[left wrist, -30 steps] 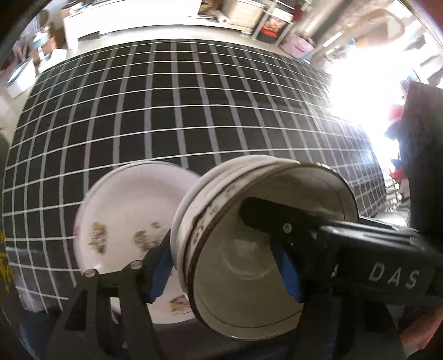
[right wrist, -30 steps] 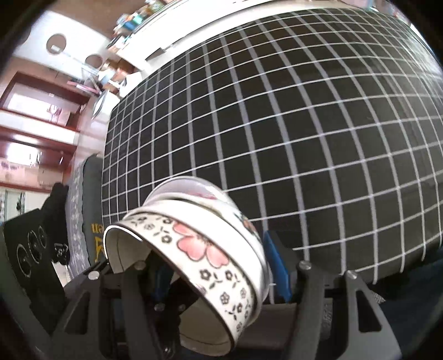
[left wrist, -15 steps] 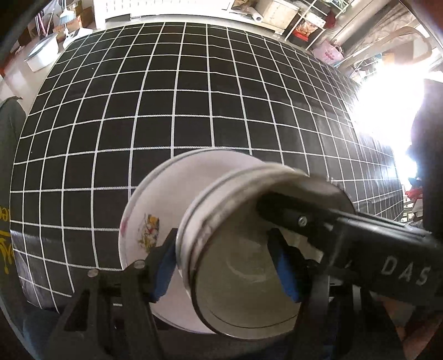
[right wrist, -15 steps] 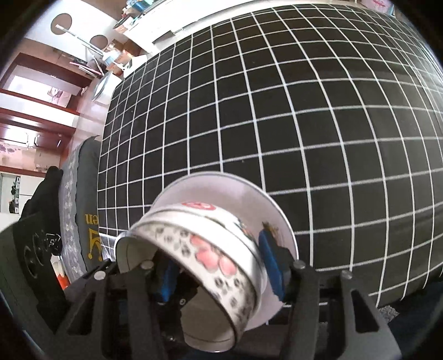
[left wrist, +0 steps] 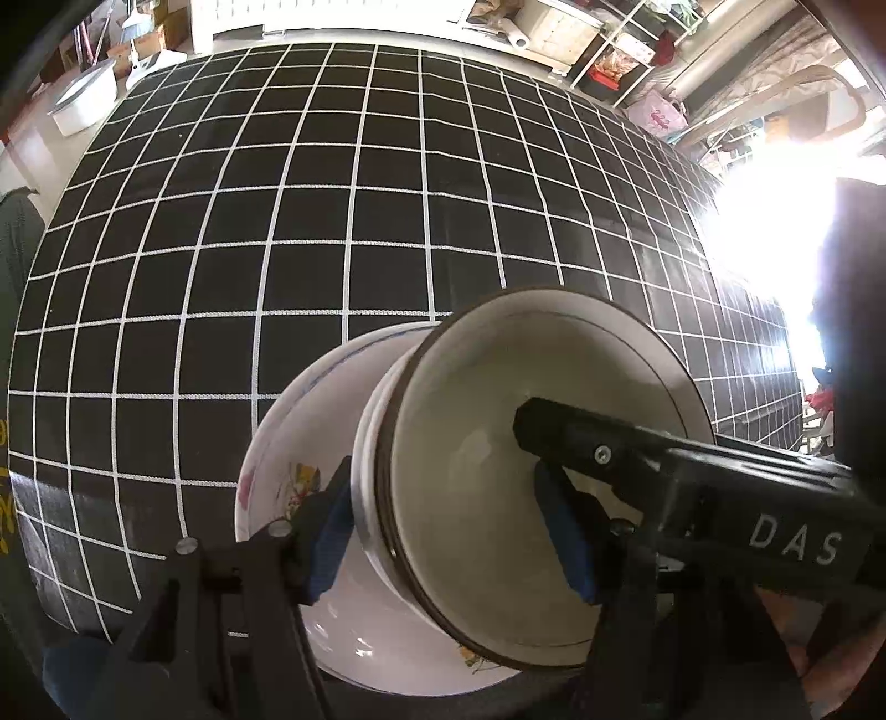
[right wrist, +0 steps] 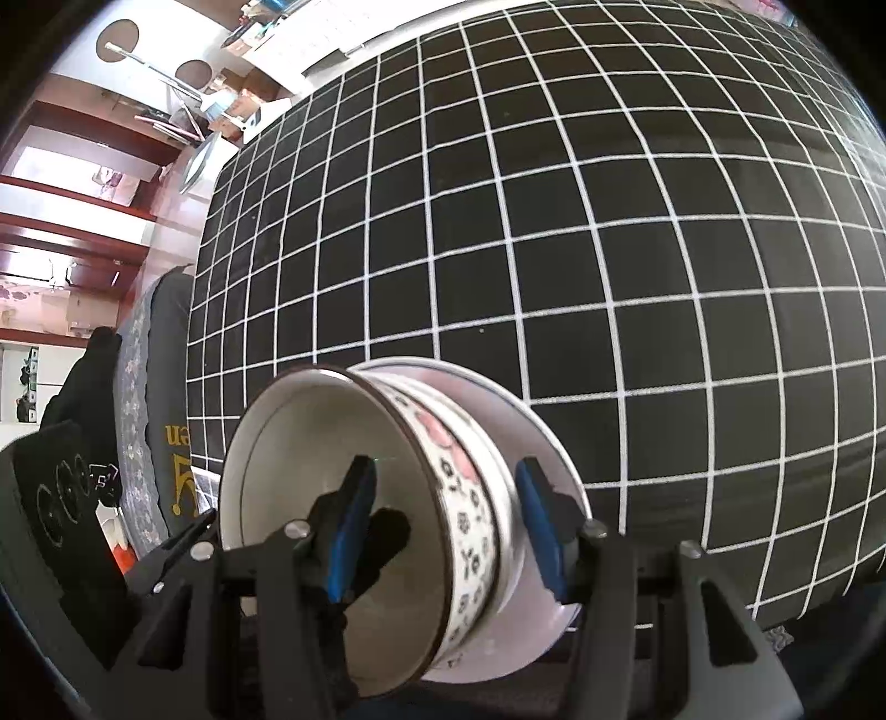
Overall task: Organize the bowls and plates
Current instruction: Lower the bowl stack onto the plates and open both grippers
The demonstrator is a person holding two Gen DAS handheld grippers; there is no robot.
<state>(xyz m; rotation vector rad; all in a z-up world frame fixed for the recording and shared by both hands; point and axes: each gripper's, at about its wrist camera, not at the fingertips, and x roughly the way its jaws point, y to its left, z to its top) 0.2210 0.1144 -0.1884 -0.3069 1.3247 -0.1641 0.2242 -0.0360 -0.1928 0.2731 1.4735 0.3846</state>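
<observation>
A stack of bowls and a plate is held between both grippers. The top bowl [left wrist: 487, 487] is white inside with a brown rim; its flower-patterned outside [right wrist: 459, 498] shows in the right wrist view. Under it sits a white plate [left wrist: 288, 443] with small colour prints, also seen in the right wrist view [right wrist: 531, 437]. My left gripper [left wrist: 448, 531] is shut on the stack's rim, one finger outside, one inside the bowl. My right gripper [right wrist: 443, 526] grips the opposite rim the same way. The stack is near the front edge of the table.
The table carries a black cloth with a white grid [left wrist: 332, 194], seen also in the right wrist view [right wrist: 609, 221]. Shelves with clutter [left wrist: 609, 50] stand beyond the far edge. A dark chair with patterned fabric [right wrist: 144, 387] stands at the table's left side.
The stack has moved forward over the table and lower. The plate now sits closer under the bowls. Both grippers keep their hold.
</observation>
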